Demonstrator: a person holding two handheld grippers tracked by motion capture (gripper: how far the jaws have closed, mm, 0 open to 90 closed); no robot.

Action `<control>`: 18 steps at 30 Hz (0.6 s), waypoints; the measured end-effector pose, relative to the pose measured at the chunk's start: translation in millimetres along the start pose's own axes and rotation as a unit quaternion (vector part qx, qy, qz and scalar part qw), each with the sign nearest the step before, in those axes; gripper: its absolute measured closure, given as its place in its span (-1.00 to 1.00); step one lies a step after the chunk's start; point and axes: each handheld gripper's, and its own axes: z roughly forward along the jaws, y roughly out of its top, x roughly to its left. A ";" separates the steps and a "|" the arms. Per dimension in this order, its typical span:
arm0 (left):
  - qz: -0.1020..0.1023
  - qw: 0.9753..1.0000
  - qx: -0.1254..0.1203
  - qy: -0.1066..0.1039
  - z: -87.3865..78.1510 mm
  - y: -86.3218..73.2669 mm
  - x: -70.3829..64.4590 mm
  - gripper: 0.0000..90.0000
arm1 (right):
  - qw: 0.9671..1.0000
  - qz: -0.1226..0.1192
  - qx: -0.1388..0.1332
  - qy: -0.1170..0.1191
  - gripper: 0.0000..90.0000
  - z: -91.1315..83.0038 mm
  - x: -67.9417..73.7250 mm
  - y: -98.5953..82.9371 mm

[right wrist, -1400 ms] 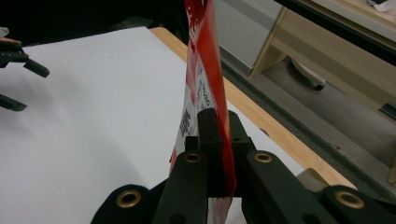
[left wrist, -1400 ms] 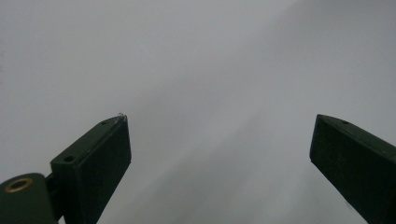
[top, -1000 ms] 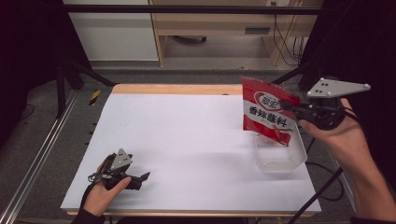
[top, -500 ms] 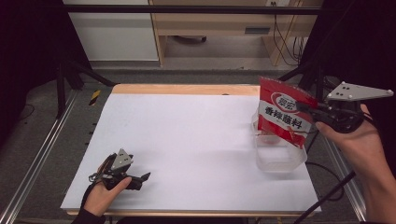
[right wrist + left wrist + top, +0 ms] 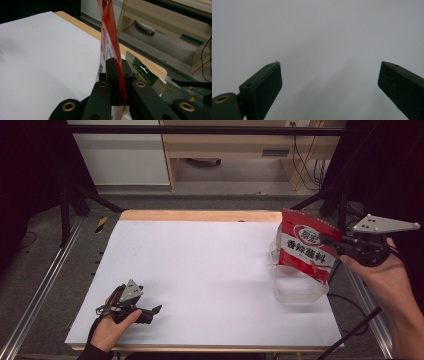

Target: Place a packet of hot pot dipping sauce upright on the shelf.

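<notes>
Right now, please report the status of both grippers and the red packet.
Right gripper shut on red packet, held above clear container. Left gripper open, resting on table. Nothing in the way.

Hidden, cropped and unreadable parts

In the high view the red packet covers the far left corner of the clear container — whatever lies inside there is out of sight, and the packet's small print is too fine to read. In the right gripper view the packet is seen edge-on, its top cut off by the upper edge and its lower end hidden behind the right gripper; a green-printed packet behind is half covered by the jaws. In the left gripper view the left gripper — both jaws — is cropped at the bottom edge.
</notes>
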 end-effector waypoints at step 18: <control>-0.007 1.000 0.001 -0.002 2.1 -1.4 1.2 -0.89 | 0.999 0.030 0.006 0.035 0.99 25.4 -7.5 -40.6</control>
